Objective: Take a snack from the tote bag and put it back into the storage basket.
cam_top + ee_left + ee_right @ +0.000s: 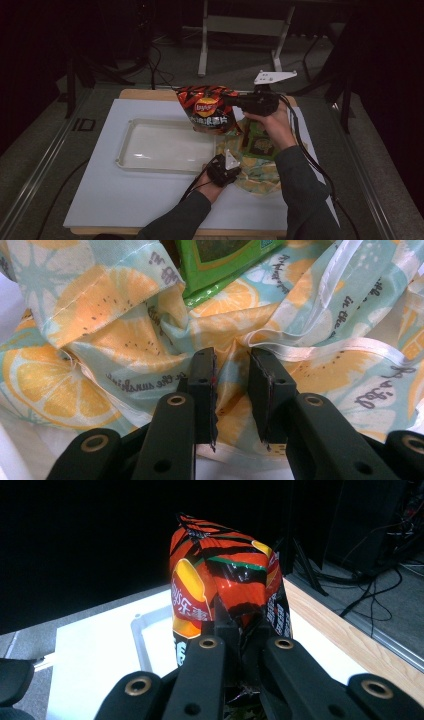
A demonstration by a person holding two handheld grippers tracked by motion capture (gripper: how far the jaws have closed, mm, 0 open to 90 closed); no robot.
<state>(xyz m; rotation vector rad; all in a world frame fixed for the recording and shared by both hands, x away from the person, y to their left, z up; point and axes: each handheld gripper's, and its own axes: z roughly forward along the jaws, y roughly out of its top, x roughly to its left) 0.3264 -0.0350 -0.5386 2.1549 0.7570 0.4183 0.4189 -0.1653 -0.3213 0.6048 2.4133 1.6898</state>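
Note:
A red and black chip bag (207,107) hangs above the right end of a clear tray (125,150). My right gripper (231,101) is shut on the bag's side, and the right gripper view shows the jaws (240,630) closed on the crinkled foil of the chip bag (225,580). A cloth bag with an orange-slice print (257,172) lies to the right of the tray, with a green packet (260,142) inside it. My left gripper (234,169) is at the cloth bag's near left edge. Its jaws (232,385) pinch a fold of the cloth bag (125,340), and the green packet (215,260) lies beyond.
Tray and cloth bag rest on a white board (125,195) laid over a wooden table (340,630). The tray (142,625) holds nothing. Cables trail from both grippers toward the near edge. A metal stand and floor cables sit beyond the table's far side.

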